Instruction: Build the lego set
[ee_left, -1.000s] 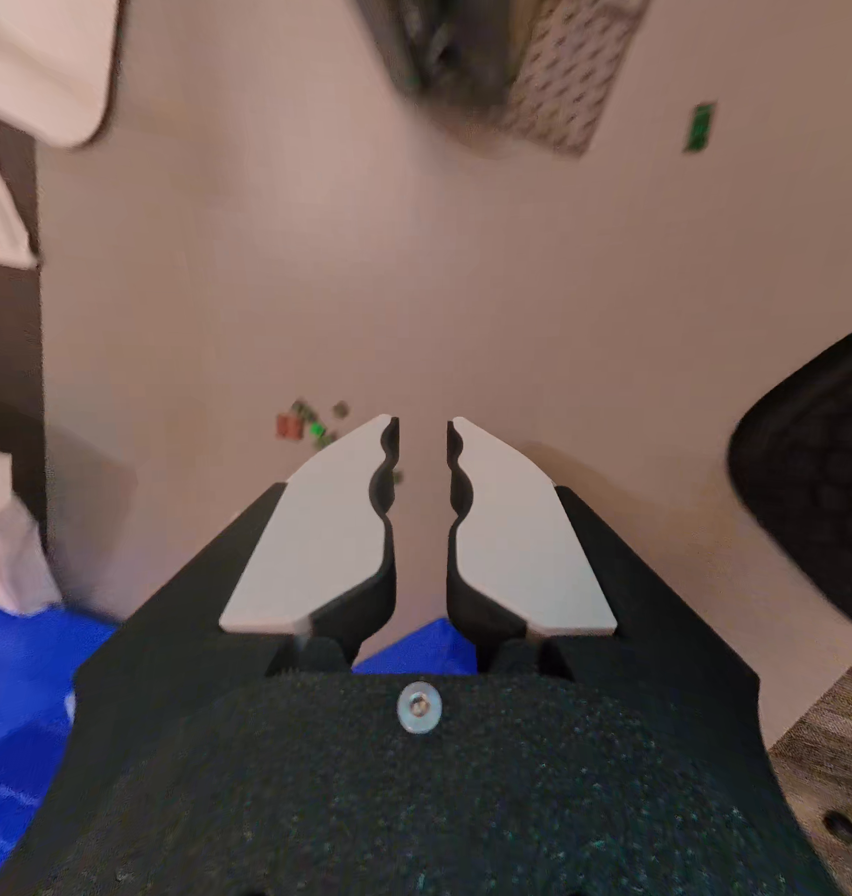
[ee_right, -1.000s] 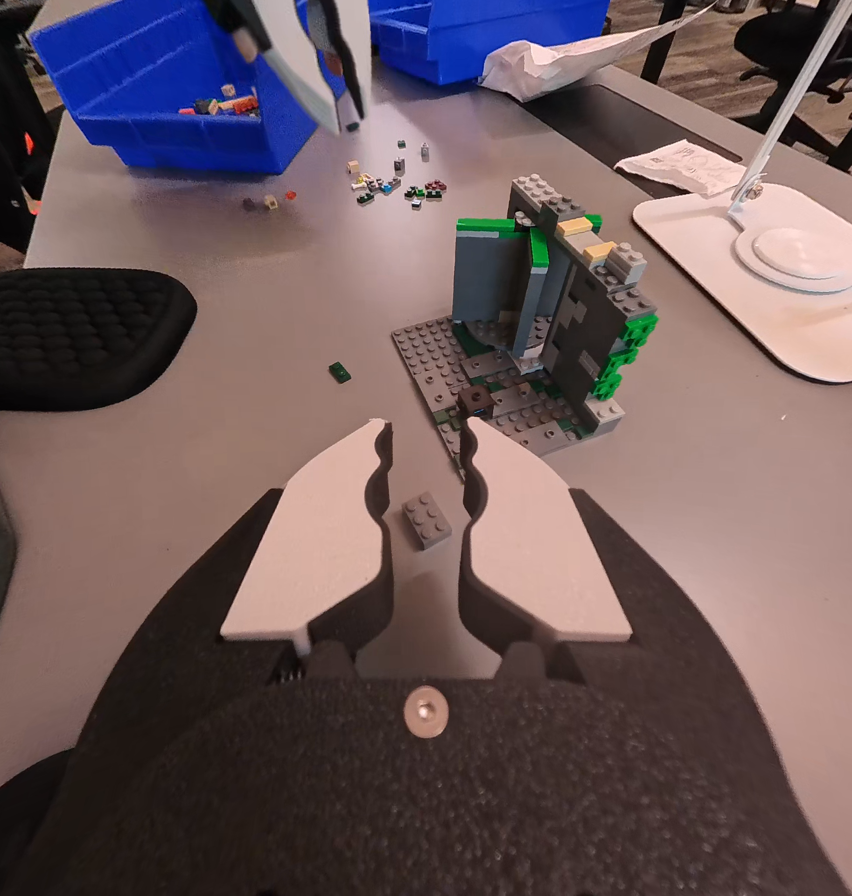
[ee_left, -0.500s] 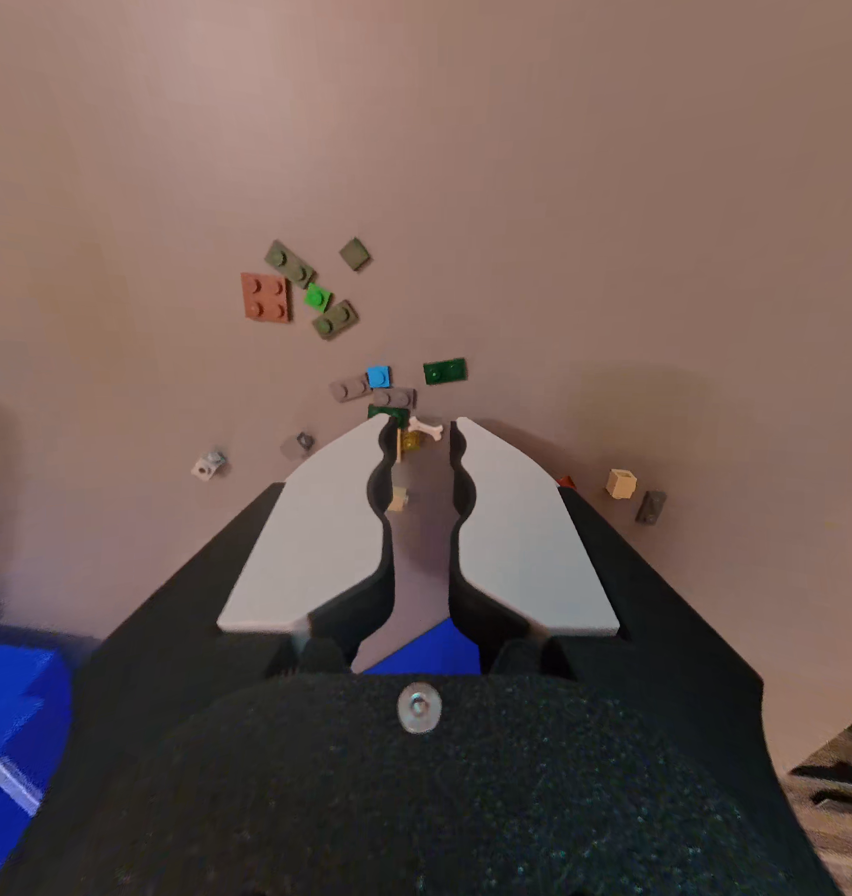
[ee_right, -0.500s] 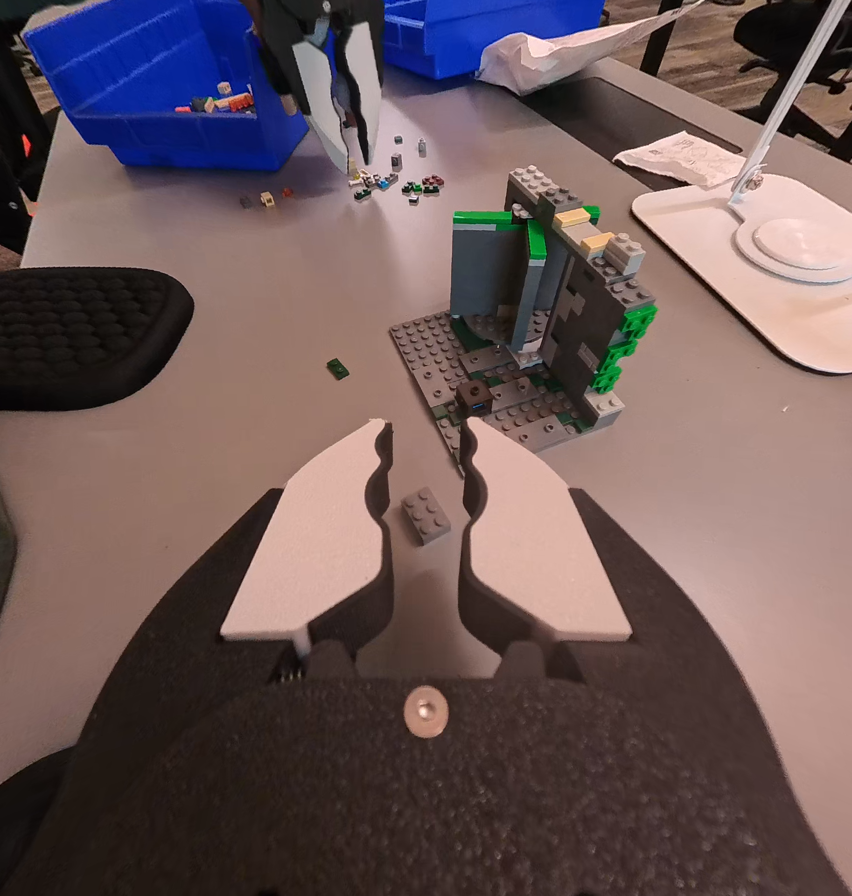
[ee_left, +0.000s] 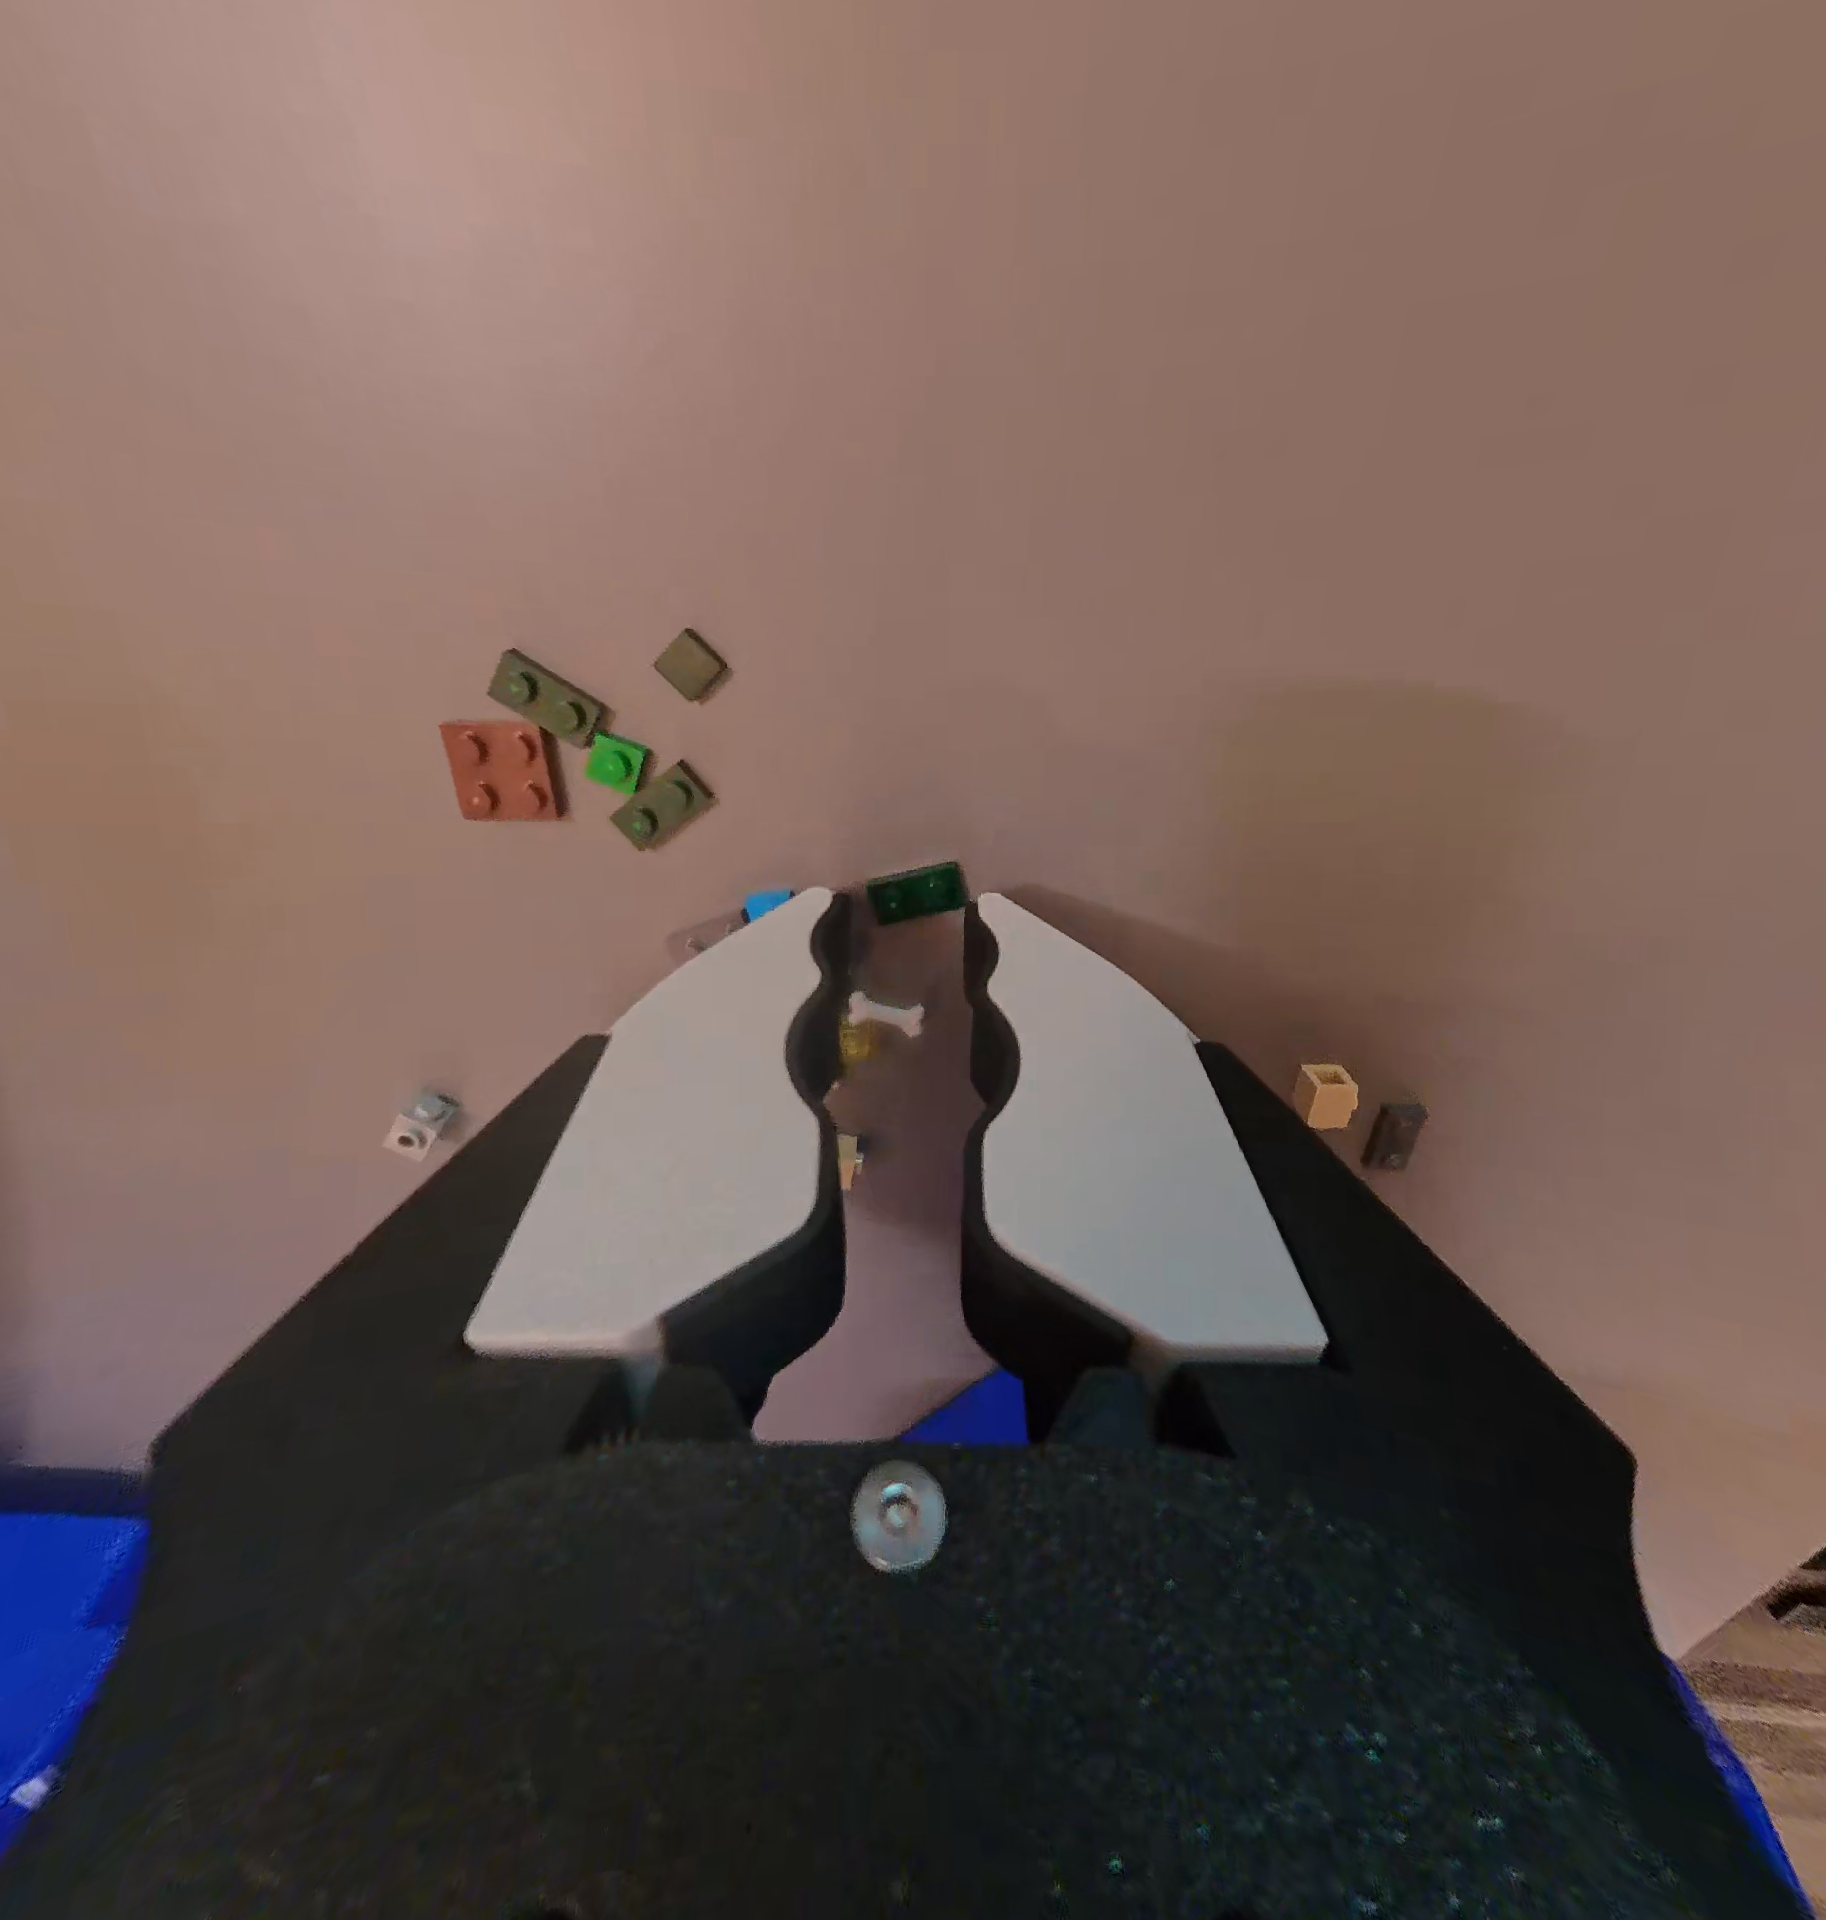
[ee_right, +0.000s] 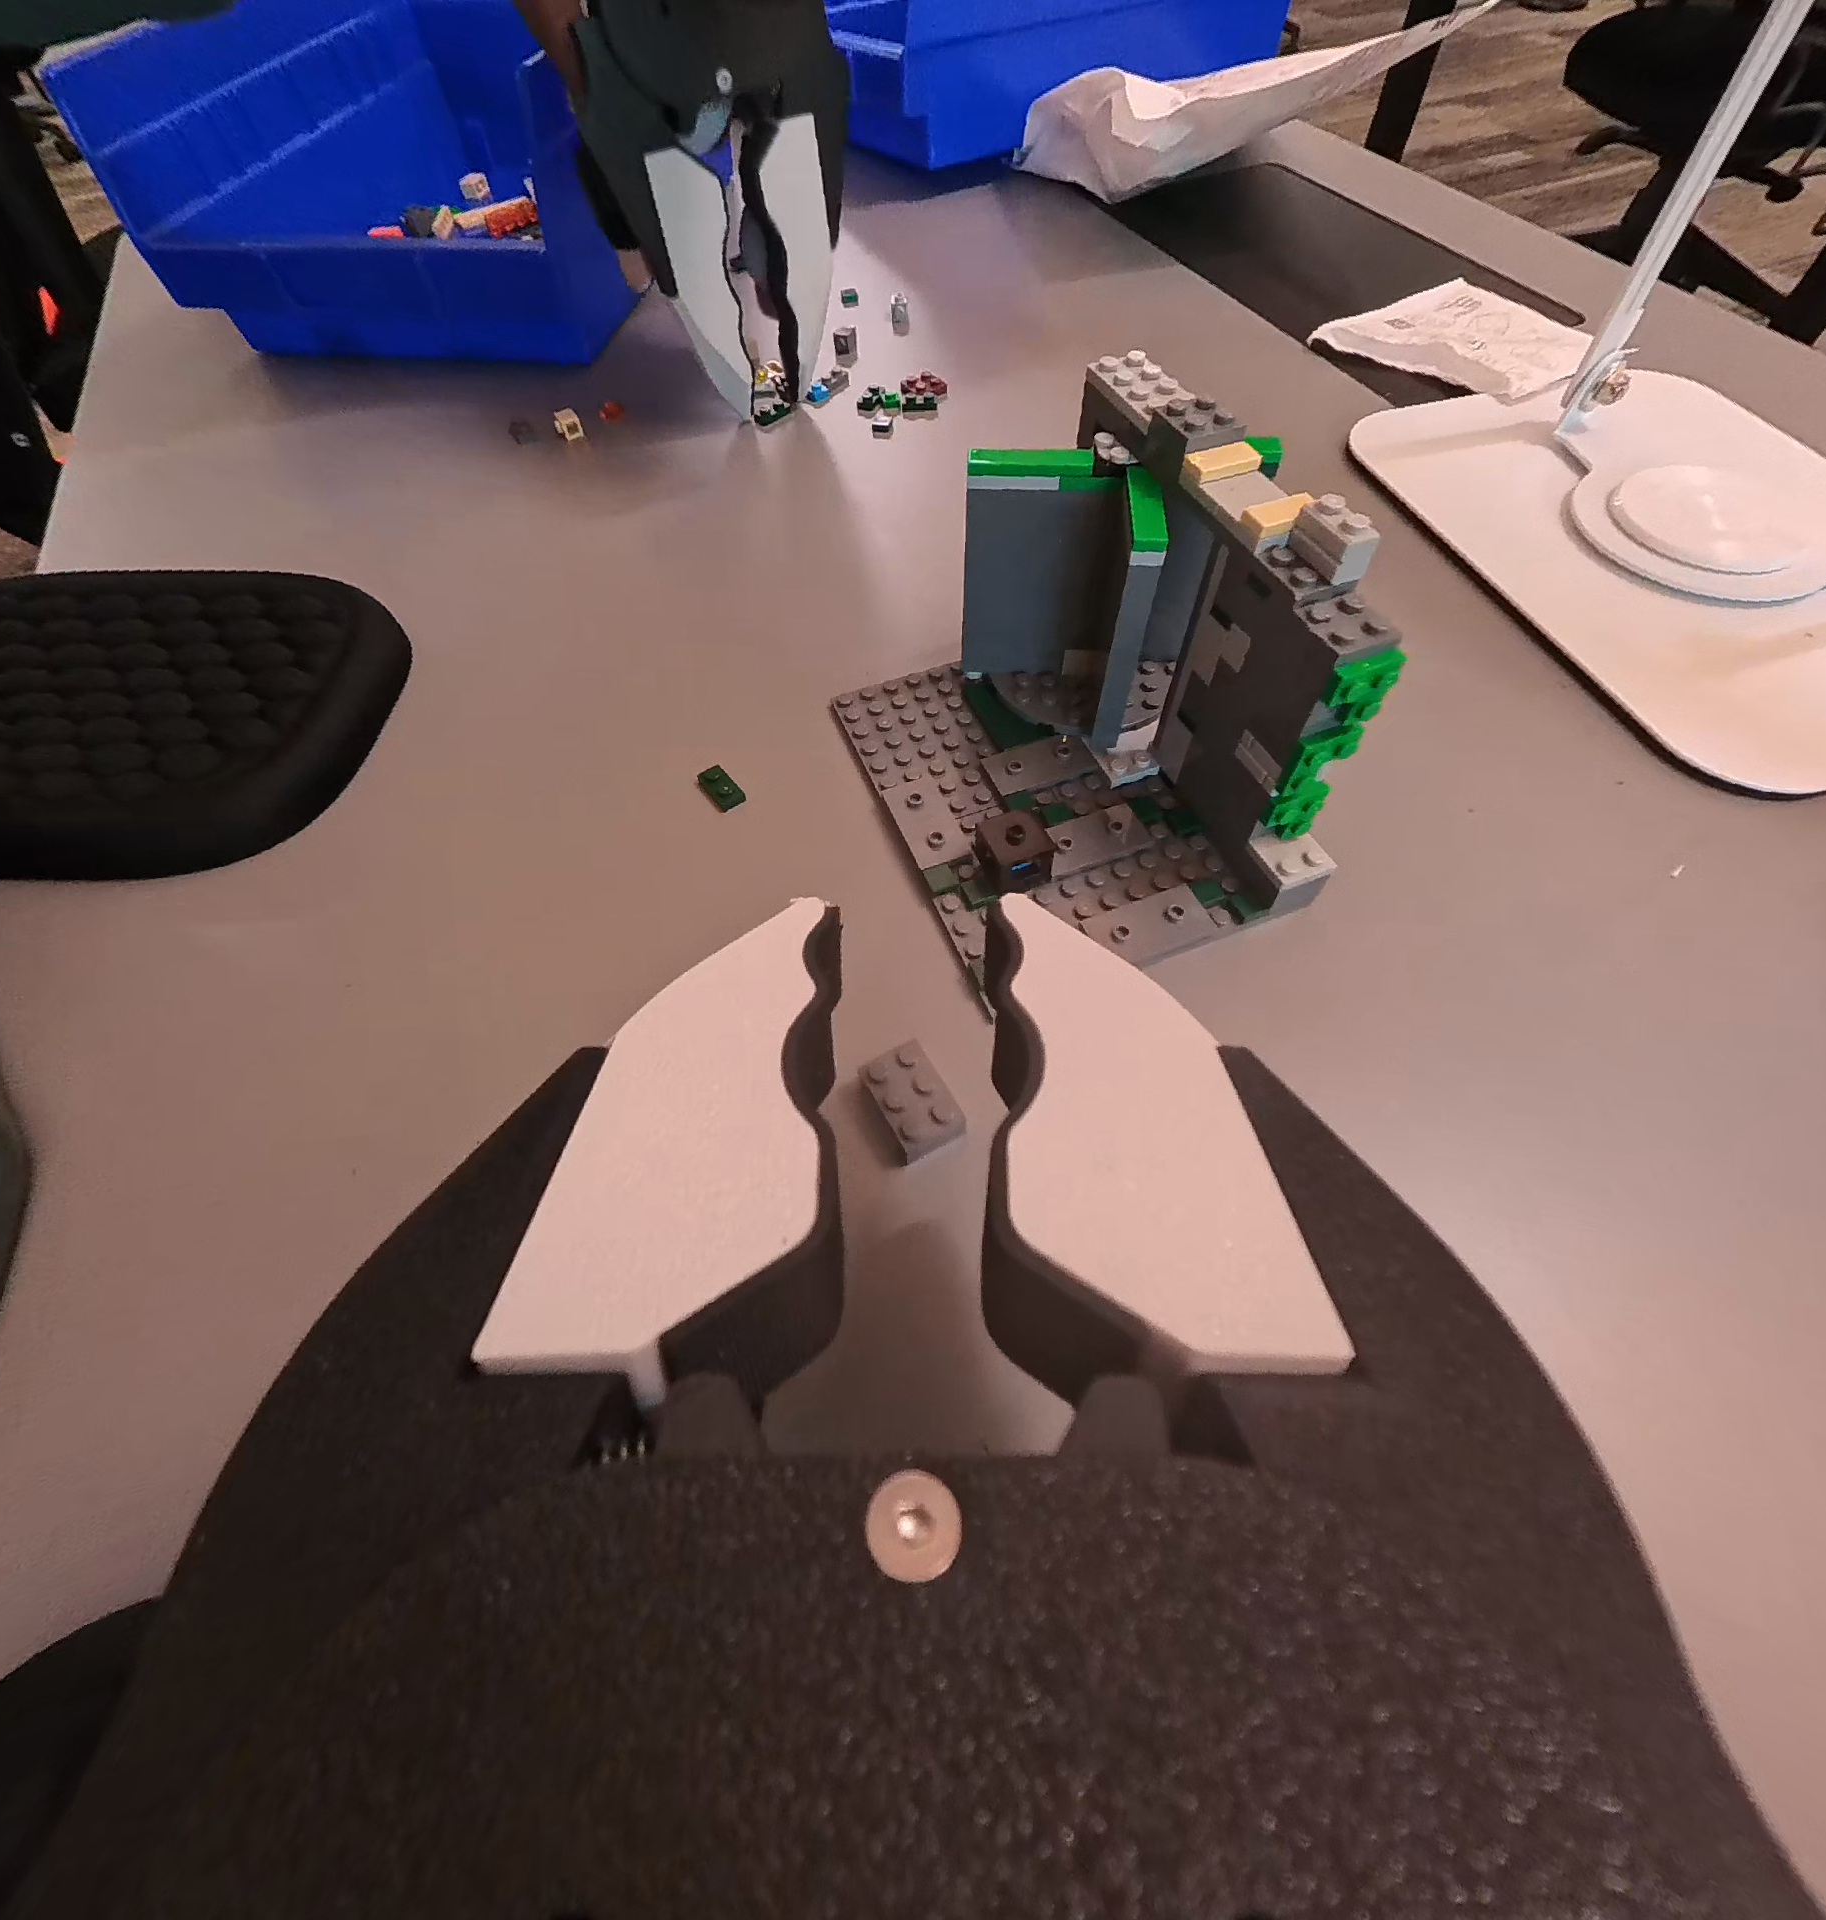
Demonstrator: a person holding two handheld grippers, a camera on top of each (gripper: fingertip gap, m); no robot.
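Note:
The grey and green lego build (ee_right: pixel 1148 665) stands on its studded baseplate mid-table. A loose grey 2x3 brick (ee_right: pixel 911 1099) lies on the table between my open right gripper's (ee_right: pixel 914 920) fingers. My left gripper (ee_left: pixel 904 902) is open, tips down at the table in a scatter of small pieces: a dark green plate (ee_left: pixel 915 891) lies just past the tips, and a white bone (ee_left: pixel 887 1013) and a yellow piece (ee_left: pixel 859 1042) lie between the fingers. In the right wrist view it (ee_right: pixel 774 400) stands upright at the far pile. A brown 2x2 plate (ee_left: pixel 501 770) lies to the left.
Blue bins (ee_right: pixel 348 197) with loose pieces stand at the table's far side. A black chair armrest (ee_right: pixel 150 707) overlaps the left edge. A white lamp base (ee_right: pixel 1657 561) sits at the right, crumpled paper (ee_right: pixel 1179 114) behind. A small green plate (ee_right: pixel 721 787) lies alone left of the build. Spacing between my two grippers at the tips: around 35 cm. The left gripper is farther from the loose grey 2x3 brick (ee_right: pixel 911 1099), some 35 cm, than the right, some 6 cm.
My left gripper has come down onto the scatter of small pieces and moved forward, so the green plate now lies at its tips. My right gripper has stayed still.

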